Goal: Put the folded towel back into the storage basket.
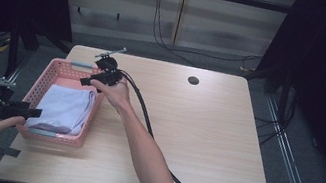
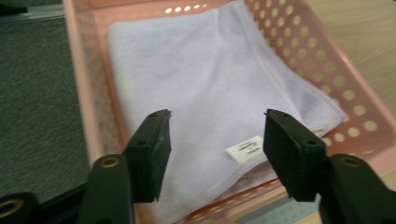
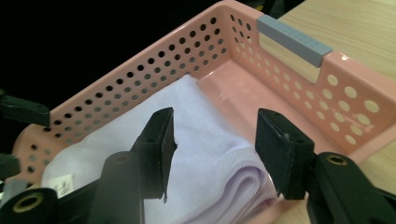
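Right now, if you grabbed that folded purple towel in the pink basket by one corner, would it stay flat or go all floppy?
Probably floppy. The towel is soft cloth, folded in layers with rounded, sagging edges, so a lifted corner would likely unfold and dangle. It looks light and fuzzy, so it shouldn't slip easily. The basket might slide a little if the cloth drags on it.

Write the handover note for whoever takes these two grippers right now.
Left gripper: open, empty, at the near left corner of the pink perforated plastic basket.
Right gripper: open, empty, above the basket's far right rim.
Folded pale lilac cloth: lies in the basket's near half, white label up.
Done: cloth is in the basket, both grips off.
Left: probably just drawing both hands clear of the light wooden table.
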Demonstrator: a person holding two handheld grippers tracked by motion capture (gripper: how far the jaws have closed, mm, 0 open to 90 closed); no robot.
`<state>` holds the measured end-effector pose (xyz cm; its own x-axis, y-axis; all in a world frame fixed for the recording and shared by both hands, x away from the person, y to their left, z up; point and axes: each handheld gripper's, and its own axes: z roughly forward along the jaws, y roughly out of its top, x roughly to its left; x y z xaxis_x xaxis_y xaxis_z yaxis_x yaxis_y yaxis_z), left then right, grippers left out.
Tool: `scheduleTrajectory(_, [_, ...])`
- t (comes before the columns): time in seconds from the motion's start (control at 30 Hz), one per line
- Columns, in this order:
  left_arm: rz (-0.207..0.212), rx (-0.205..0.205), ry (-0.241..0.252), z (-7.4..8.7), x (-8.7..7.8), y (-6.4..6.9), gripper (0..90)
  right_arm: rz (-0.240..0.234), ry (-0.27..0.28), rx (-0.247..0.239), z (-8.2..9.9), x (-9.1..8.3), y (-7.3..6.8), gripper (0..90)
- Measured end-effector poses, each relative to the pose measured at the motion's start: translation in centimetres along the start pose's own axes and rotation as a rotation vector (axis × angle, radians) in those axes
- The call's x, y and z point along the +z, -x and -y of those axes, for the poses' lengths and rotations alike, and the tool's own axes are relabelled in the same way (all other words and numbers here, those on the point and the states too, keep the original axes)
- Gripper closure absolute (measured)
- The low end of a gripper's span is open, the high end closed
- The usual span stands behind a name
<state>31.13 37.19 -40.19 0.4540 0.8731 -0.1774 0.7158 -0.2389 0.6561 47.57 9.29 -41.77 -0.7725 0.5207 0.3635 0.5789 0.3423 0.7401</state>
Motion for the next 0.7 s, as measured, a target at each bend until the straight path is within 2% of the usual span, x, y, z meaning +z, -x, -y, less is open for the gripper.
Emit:
scheduleTrajectory(0.1, [0.031, -0.027, 0.055, 0.4, 0.2, 0.9, 43.8, -0.028, 0.016, -0.019, 0.3, -1.3, 0.1, 47.4])
scheduleTrajectory(0.17, [0.025, -0.024, 0.051, 0.5, 0.4, 1.5, 43.8, -0.03, 0.025, -0.03, 0.6, -2.2, 0.1, 47.3])
scheduleTrajectory(0.27, [0.04, -0.003, 0.078, 0.7, 0.3, 2.9, 46.6, -0.044, 0.04, -0.043, 1.2, -3.6, 0.2, 47.3])
scheduleTrajectory(0.33, [0.039, 0.028, 0.075, 0.7, 0.5, 4.1, 50.9, -0.049, 0.047, -0.052, 1.9, -4.9, 0.2, 46.8])
scheduleTrajectory(0.47, [0.049, 0.032, 0.099, 0.6, 1.1, 6.6, 46.0, -0.051, 0.074, -0.062, 3.9, -7.2, 0.6, 46.3])
scheduleTrajectory(0.53, [0.069, 0.05, 0.111, 0.5, 1.2, 7.7, 46.6, -0.038, 0.073, -0.069, 4.8, -8.5, 0.8, 46.2])
scheduleTrajectory(0.6, [0.096, 0.057, 0.133, 0.4, 1.5, 9.3, 48.1, -0.047, 0.093, -0.066, 5.6, -9.7, 0.9, 46.1])
scheduleTrajectory(0.7, [0.124, 0.102, 0.136, 0.1, 2.4, 11.4, 49.8, -0.048, 0.114, -0.072, 7.4, -11.7, 1.0, 45.7])
